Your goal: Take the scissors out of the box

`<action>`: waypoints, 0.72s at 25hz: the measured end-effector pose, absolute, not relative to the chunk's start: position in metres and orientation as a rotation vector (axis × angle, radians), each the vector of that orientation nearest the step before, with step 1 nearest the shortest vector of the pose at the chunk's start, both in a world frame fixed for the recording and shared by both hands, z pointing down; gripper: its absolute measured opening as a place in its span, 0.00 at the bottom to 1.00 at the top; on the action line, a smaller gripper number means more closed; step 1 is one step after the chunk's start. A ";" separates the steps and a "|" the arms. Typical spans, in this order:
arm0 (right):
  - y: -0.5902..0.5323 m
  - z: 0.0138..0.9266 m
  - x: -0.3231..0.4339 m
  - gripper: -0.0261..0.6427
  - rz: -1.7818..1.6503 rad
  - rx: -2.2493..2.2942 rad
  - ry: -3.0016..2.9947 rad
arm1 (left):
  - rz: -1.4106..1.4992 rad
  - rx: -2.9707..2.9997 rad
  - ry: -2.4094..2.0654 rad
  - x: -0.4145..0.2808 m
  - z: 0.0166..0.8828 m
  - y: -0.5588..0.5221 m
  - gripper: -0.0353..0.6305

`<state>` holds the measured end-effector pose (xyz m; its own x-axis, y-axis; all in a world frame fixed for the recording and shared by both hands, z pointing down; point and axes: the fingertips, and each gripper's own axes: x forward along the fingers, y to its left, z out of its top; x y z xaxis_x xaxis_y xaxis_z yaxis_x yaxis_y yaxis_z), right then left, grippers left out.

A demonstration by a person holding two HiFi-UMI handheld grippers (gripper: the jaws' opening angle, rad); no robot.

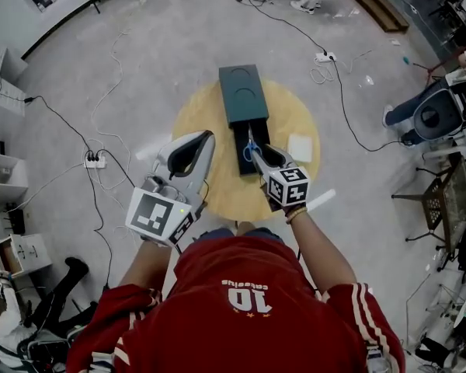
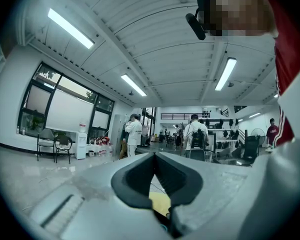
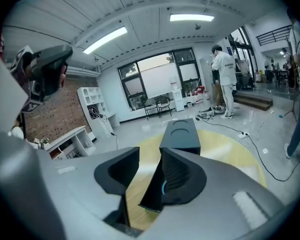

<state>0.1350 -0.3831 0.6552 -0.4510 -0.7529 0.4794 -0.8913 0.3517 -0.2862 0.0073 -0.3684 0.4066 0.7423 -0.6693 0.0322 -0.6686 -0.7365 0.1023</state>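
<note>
A dark green box (image 1: 243, 92) lies on a round yellow table (image 1: 202, 115), with its inner tray (image 1: 239, 155) slid out toward me. Blue-handled scissors (image 1: 249, 148) lie in the tray. My right gripper (image 1: 258, 155) hangs low over the tray's near end, right by the scissor handles, its jaws apart and empty. In the right gripper view the right gripper (image 3: 150, 151) frames the tray wall (image 3: 151, 189), and a sliver of the blue scissors handle (image 3: 164, 187) shows beside the right jaw. My left gripper (image 1: 210, 134) floats left of the box with tips together, as the left gripper (image 2: 154, 155) also shows.
A white card (image 1: 300, 147) lies on the table right of the tray. A power strip (image 1: 94, 161) and cables run over the floor at left. White shelves (image 1: 8, 208) stand at far left, a chair (image 1: 439, 200) at right. A person (image 3: 225, 79) stands beyond the table.
</note>
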 end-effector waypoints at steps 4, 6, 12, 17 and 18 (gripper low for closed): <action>-0.393 0.703 0.138 0.23 0.792 1.442 -2.263 | 0.002 2.824 -1.079 0.012 0.413 -0.376 0.06; -0.398 0.723 0.138 0.24 0.818 1.431 -2.225 | 0.012 2.821 -1.077 0.013 0.417 -0.379 0.06; -0.408 0.776 0.141 0.24 0.894 1.390 -2.059 | 0.030 2.798 -1.090 0.009 0.422 -0.389 0.06; -0.412 0.808 0.150 0.24 0.996 1.390 -1.867 | 0.037 2.775 -1.102 0.006 0.426 -0.397 0.06; -0.413 0.812 0.150 0.24 0.995 1.373 -1.840 | 0.038 2.775 -1.106 0.006 0.425 -0.397 0.06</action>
